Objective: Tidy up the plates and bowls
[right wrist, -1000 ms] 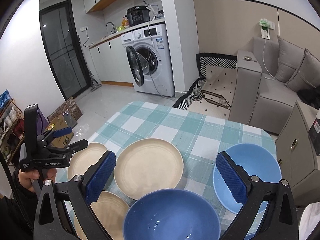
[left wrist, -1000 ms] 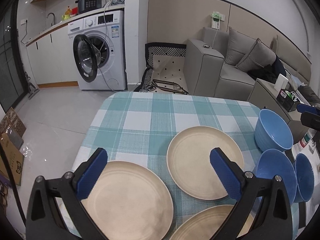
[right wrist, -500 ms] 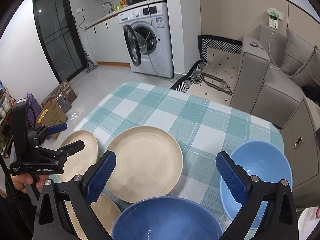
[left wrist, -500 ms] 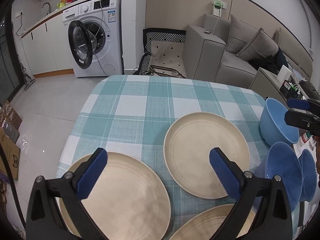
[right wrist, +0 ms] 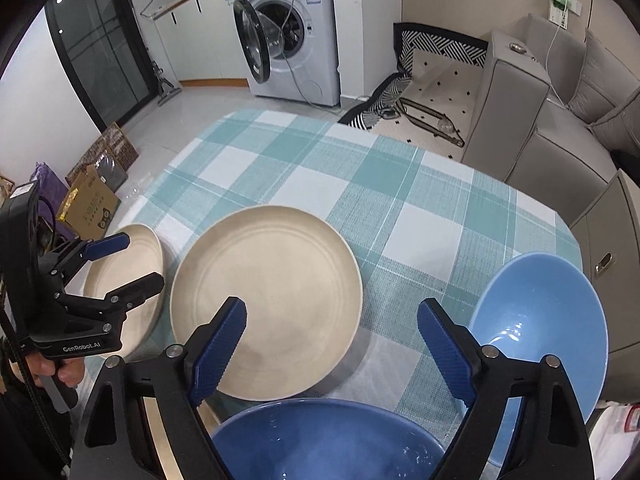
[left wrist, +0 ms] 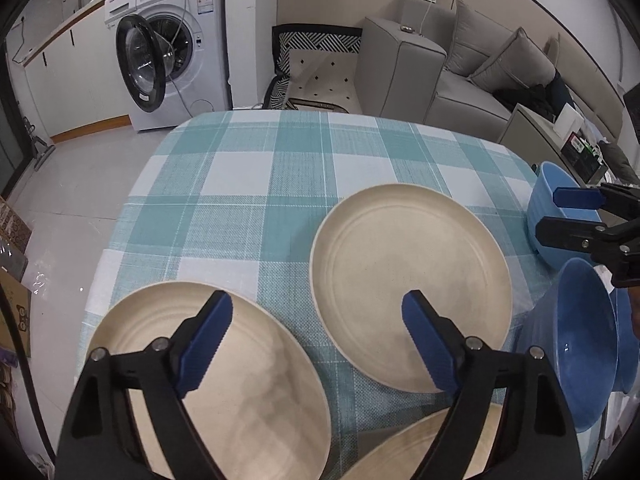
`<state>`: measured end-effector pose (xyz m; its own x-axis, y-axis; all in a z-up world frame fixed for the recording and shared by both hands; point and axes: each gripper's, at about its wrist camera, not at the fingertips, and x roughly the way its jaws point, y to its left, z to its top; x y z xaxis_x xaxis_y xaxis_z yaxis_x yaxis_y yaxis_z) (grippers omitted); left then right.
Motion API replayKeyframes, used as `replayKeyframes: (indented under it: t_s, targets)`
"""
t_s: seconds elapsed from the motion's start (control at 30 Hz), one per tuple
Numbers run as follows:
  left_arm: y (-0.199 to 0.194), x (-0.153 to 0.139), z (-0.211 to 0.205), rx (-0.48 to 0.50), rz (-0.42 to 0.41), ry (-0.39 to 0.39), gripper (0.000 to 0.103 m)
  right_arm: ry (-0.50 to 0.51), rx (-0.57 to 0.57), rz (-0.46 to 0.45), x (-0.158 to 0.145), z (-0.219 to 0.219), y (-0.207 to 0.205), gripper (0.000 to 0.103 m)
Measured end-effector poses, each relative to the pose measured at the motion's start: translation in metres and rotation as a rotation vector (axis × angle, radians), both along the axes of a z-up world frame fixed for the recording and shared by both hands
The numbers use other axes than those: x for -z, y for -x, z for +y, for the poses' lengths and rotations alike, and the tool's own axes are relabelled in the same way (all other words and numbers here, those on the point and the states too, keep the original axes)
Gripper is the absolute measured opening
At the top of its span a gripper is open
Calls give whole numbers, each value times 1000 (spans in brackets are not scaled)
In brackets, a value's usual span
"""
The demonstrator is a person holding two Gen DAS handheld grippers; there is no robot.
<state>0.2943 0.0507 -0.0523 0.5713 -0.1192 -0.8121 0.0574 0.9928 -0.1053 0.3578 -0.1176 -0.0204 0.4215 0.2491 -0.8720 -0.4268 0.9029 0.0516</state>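
Note:
Three cream plates lie on the checked tablecloth [left wrist: 280, 168]: one in the middle [left wrist: 412, 280], one at the near left [left wrist: 224, 380], and one at the near edge [left wrist: 424, 440], partly hidden. My left gripper [left wrist: 316, 344] is open and empty, hovering over the near-left plate; it also shows in the right wrist view [right wrist: 124, 260]. A light blue bowl [right wrist: 540, 320] sits at the right edge and a darker blue bowl [right wrist: 324, 440] nearer. My right gripper [right wrist: 332, 344] is open and empty above the darker bowl, and shows in the left wrist view [left wrist: 568, 212].
A third blue bowl [left wrist: 628, 344] peeks out behind the darker one. A washing machine [left wrist: 176, 40] with its door open stands beyond the table, a grey sofa [left wrist: 480, 72] to the right, and cardboard boxes [right wrist: 92, 196] on the floor at the left.
Both grippers have moved down and tilted closer to the table, so the plates and bowls look larger. Both stay open and nothing was picked up.

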Motion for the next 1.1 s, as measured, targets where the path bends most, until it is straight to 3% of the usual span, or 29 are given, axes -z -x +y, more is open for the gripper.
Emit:
replayKeyframes:
  t_s: [0.27,0.37,0.53,0.73,1.1]
  targets:
    - [-7,8,-2,-2,37,13,74,49,-8,54,20,11,-11,87]
    - [-10,13,-2,-1,57,28,64,66,-11,76,28,12,-14,87]
    - [-15,19,-3,-2,76,42,63,92,-7,111,39,13,-17,87]
    - [-18,27,-3,-1,109,68,49,98,-31,119,47,16,-20,83]
    - [-24,37,-8,20,159,73,44,136,-47,169,61,23,-30,74]
